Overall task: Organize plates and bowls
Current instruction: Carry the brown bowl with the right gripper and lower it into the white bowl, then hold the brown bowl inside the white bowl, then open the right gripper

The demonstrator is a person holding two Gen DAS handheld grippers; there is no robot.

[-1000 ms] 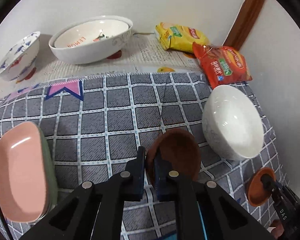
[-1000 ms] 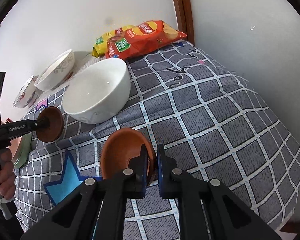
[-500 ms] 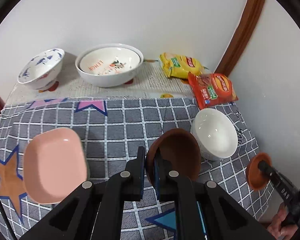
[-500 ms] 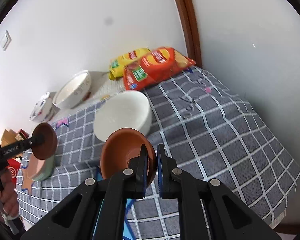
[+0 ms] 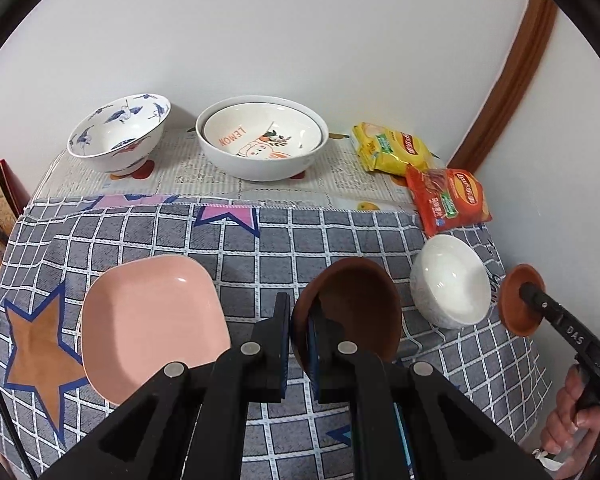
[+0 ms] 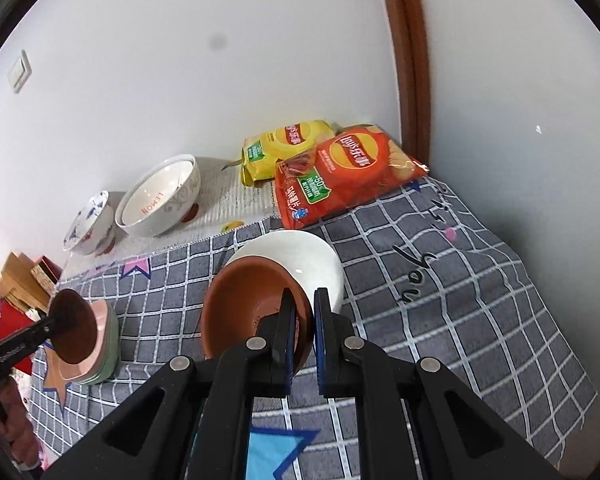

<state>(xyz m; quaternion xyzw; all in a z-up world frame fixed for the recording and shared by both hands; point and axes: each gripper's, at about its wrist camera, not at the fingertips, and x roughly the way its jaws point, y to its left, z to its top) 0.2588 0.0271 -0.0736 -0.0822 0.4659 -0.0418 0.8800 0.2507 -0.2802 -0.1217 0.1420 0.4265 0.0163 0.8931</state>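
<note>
My left gripper [image 5: 299, 322] is shut on the rim of a dark brown bowl [image 5: 354, 308], held above the checked cloth between the pink plate [image 5: 148, 322] and the plain white bowl [image 5: 452, 280]. My right gripper [image 6: 304, 316] is shut on the rim of a terracotta bowl [image 6: 248, 308], held in the air in front of the white bowl [image 6: 300, 256]. That terracotta bowl shows at the right in the left wrist view [image 5: 518, 300]. The pink plate lies on a green plate [image 6: 110, 344].
A large "LEMON" bowl [image 5: 262, 140] and a blue-patterned bowl [image 5: 118, 134] stand on newspaper by the back wall. Yellow [image 5: 392, 148] and red [image 5: 448, 196] chip bags lie at the back right. The table's right edge meets the wall.
Both grippers have risen well above the table with their bowls, so more of the table shows. The right gripper's bowl now hangs nearer the white bowl.
</note>
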